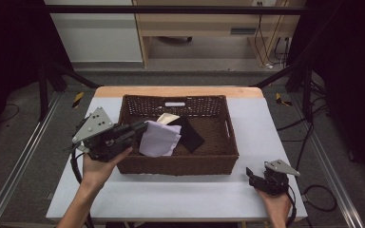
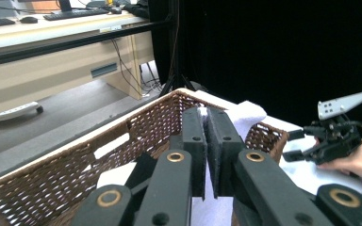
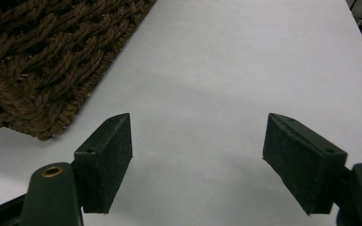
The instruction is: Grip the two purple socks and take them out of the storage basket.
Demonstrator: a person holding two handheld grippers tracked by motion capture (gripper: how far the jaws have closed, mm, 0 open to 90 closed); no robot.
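Observation:
A brown wicker basket [image 1: 221, 161] stands in the middle of the white table. Inside it lie a black cloth [image 1: 189, 134] and a cream cloth [image 1: 166, 117]. My left gripper [image 1: 142, 127] reaches over the basket's left rim and is shut on a pale lilac cloth [image 1: 160, 138], which hangs lifted above the basket floor. In the left gripper view the jaws are pressed together on the white-looking cloth [image 2: 246, 115]. My right gripper [image 1: 253, 176] rests low over the table at the front right, open and holding nothing; its pads [image 3: 104, 160] stand wide apart.
The basket's corner [image 3: 37, 70] lies just left of the right gripper. White table surface [image 1: 171, 194] stretches in front of the basket. The right gripper [image 2: 327, 136] appears far off in the left gripper view. A desk and cables stand behind the table.

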